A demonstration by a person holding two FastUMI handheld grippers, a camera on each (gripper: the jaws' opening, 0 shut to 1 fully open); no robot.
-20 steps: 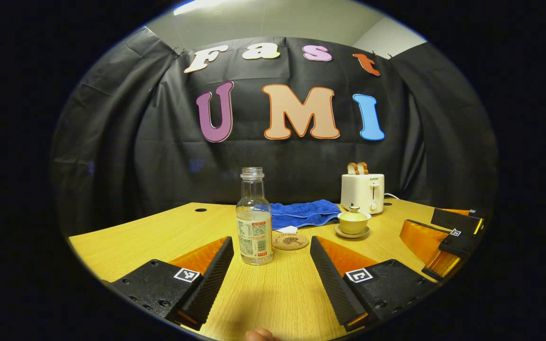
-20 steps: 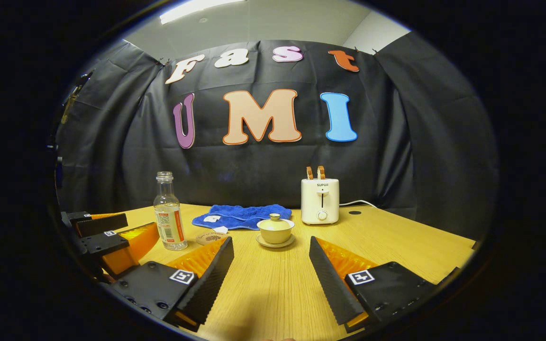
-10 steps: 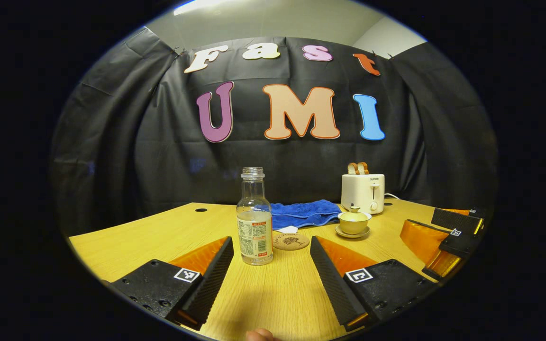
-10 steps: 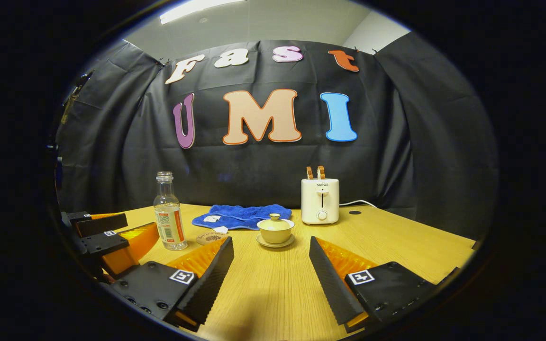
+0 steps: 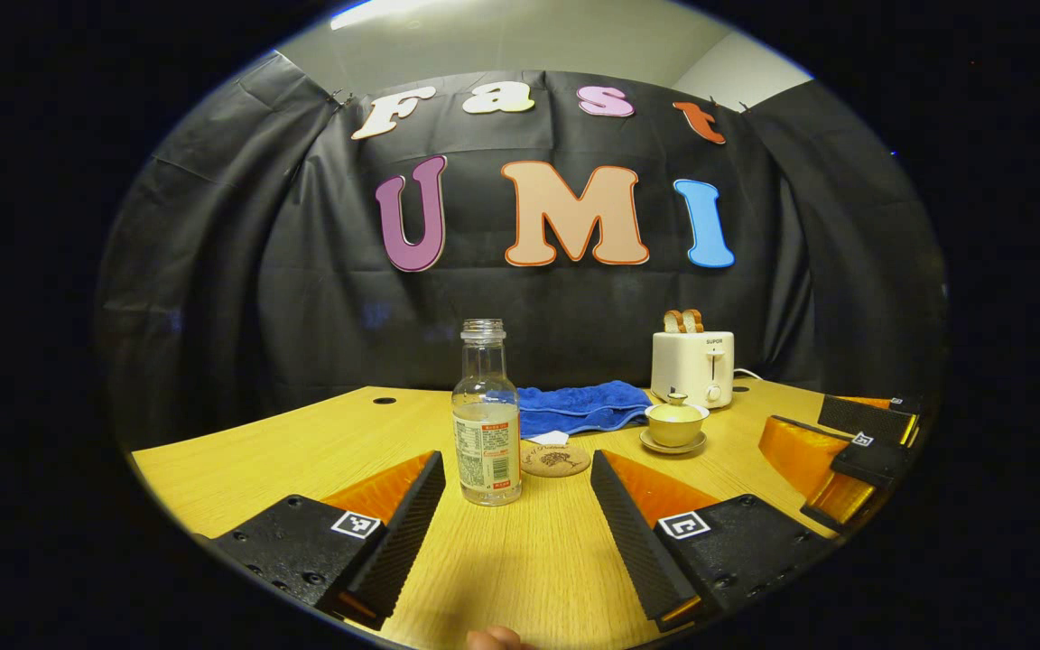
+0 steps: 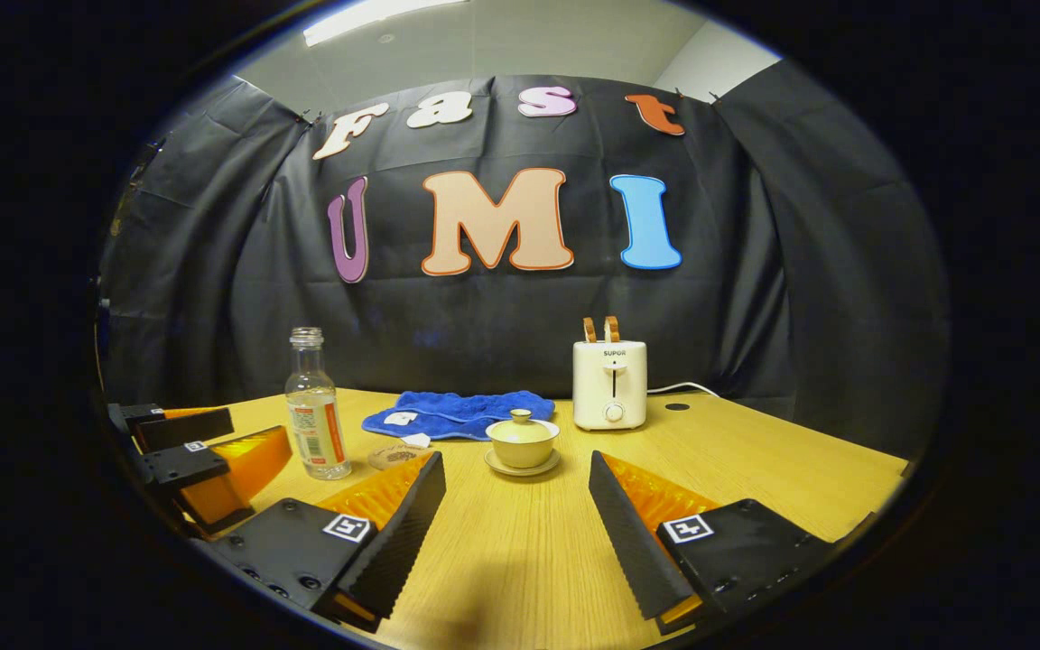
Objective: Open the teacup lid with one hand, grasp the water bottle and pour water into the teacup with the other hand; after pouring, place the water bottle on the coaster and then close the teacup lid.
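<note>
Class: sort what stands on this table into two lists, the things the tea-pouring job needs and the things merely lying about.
Needed: water bottle, uncapped; lidded teacup on its saucer; round coaster.

Lying about: blue towel; white toaster with bread slices.

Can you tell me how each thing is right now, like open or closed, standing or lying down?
Water bottle: standing upright, cap off, partly full.
Teacup: lid on, sitting on its saucer.
Coaster: flat on the table, nothing on it.
Towel: crumpled, lying on the table.
Toaster: upright, two slices sticking up.
Left hand-held gripper: open, holding nothing.
Right hand-held gripper: open, holding nothing.
</note>
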